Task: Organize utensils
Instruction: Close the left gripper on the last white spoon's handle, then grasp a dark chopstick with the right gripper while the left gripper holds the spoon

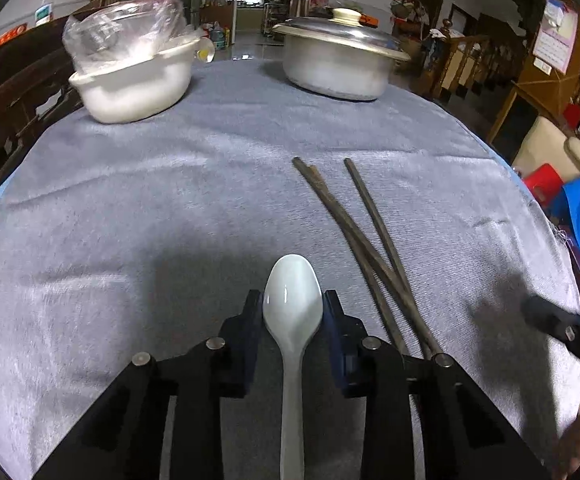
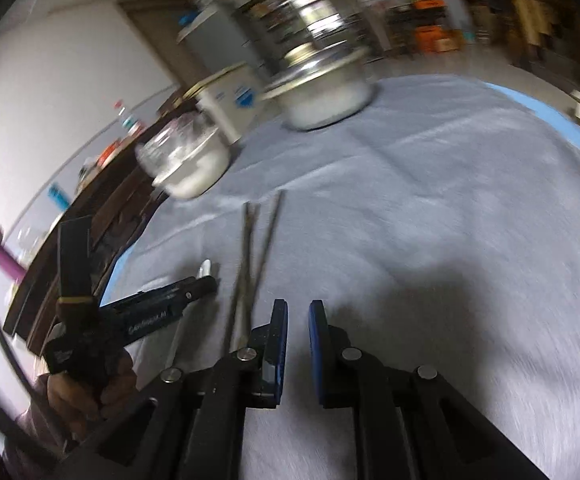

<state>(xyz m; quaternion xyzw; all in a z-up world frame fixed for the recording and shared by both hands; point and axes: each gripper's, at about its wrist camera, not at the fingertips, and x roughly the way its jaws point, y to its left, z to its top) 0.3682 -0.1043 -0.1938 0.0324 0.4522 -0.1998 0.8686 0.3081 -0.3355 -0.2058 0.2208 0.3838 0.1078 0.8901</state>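
Observation:
A white ceramic spoon (image 1: 293, 312) lies on the grey tablecloth (image 1: 170, 208), bowl pointing away. My left gripper (image 1: 292, 304) sits around the spoon's bowl, fingers touching both sides, shut on it. Three dark wooden chopsticks (image 1: 365, 248) lie crossed just right of the spoon. In the blurred right wrist view my right gripper (image 2: 297, 320) is slightly open and empty, just right of the chopsticks (image 2: 250, 264). The left gripper (image 2: 162, 308) shows there at the left, with the spoon tip (image 2: 205, 268) past its fingers.
A white bowl (image 1: 134, 84) covered with a plastic bag stands at the back left. A metal pot with a lid (image 1: 337, 60) stands at the back right. Dark wooden chairs (image 1: 6, 96) border the table's left edge. The right gripper shows at the right edge (image 1: 561, 332).

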